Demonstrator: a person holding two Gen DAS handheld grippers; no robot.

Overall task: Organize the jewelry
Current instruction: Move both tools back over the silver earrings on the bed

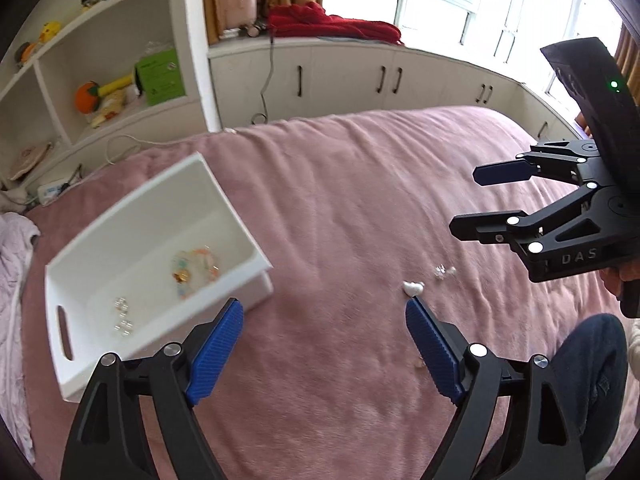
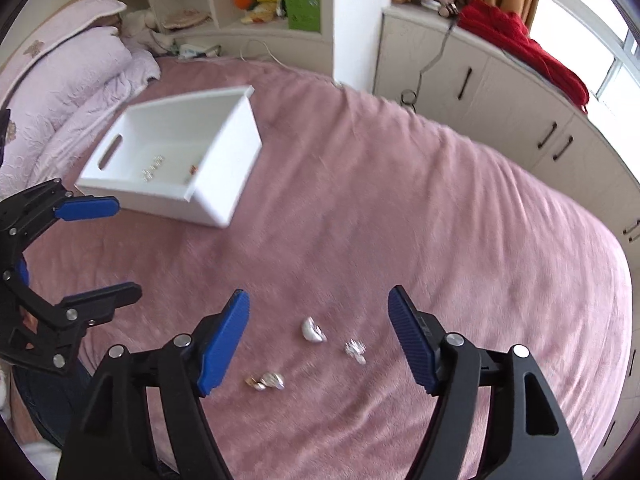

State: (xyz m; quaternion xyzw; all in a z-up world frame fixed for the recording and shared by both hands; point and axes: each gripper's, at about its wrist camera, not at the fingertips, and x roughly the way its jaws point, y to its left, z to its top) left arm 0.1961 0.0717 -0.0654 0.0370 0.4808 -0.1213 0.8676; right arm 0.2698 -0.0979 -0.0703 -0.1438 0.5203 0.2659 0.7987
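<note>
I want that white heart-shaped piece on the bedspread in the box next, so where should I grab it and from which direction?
Come straight down with the right hand-held gripper, which is open above it. Close across the narrow waist of the white heart piece, since it lies flat on the soft pink bedspread, so a side approach would likely snag fabric.

Both wrist cameras look steeply down from above the pink bed (image 1: 340, 184), side by side, sharing the white box (image 2: 172, 148) and each other's tool.

White box (image 2: 224, 184), pink bedspread (image 2: 400, 200), blue-padded black grippers
</note>
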